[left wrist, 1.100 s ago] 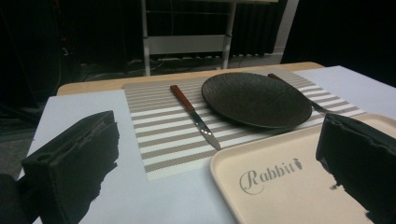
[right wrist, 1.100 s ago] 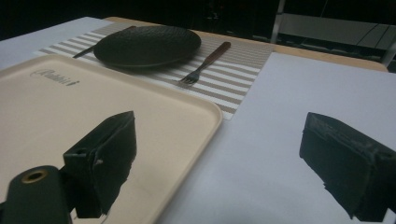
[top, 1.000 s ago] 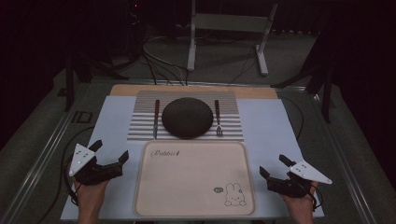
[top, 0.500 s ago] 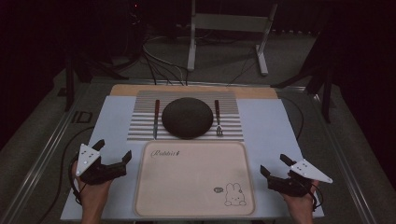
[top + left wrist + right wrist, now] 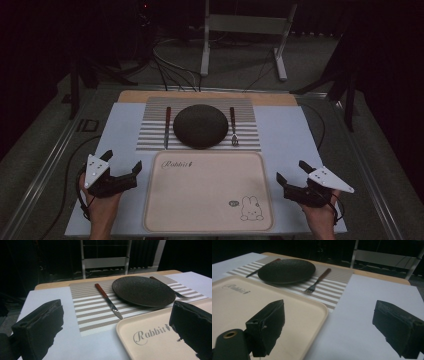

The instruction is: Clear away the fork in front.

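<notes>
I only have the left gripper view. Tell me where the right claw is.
Observer: The right claw is over the white sheet, just right of the tray, jaws apart, holding nothing.
Operator: Report the fork; the plate hides most of it here.
Observer: The fork lies on the striped mat to the right of the plate, tines toward the tray.
Operator: Describe the tray's near half.
Observer: Bare, apart from a printed rabbit in its near right corner.

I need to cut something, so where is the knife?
In the high view the knife lies on the striped placemat, just left of the dark plate, beyond the beige tray.
</notes>
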A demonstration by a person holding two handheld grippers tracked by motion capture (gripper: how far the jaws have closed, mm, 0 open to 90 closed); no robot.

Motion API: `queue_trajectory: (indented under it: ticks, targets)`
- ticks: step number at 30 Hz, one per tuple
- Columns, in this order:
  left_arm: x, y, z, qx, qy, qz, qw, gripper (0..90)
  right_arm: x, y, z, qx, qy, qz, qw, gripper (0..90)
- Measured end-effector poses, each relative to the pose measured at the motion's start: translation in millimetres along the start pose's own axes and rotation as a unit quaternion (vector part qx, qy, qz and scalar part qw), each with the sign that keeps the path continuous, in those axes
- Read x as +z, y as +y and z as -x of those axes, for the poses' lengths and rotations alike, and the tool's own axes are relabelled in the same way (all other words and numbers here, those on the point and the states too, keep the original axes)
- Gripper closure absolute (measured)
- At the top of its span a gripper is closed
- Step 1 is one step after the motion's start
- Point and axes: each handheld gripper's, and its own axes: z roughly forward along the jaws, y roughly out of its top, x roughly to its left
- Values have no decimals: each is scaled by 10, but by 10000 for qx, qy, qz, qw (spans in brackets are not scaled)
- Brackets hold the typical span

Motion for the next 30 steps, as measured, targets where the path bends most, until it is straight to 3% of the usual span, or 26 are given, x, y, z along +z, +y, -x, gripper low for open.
queue_trajectory:
  ticks: [10,16,30]
  targets:
    - [-14,-26,-69,-170,161,35,9997,0,85,216,-87,-155,64,5,9999,110]
    - [-4,-37,-94,-231,211,19,9995,0,155,324,-95,-111,51,-30,9999,110]
    - [29,-42,-57,-149,184,-56,9997,0,344,533,-163,-61,44,-194,9998,110]
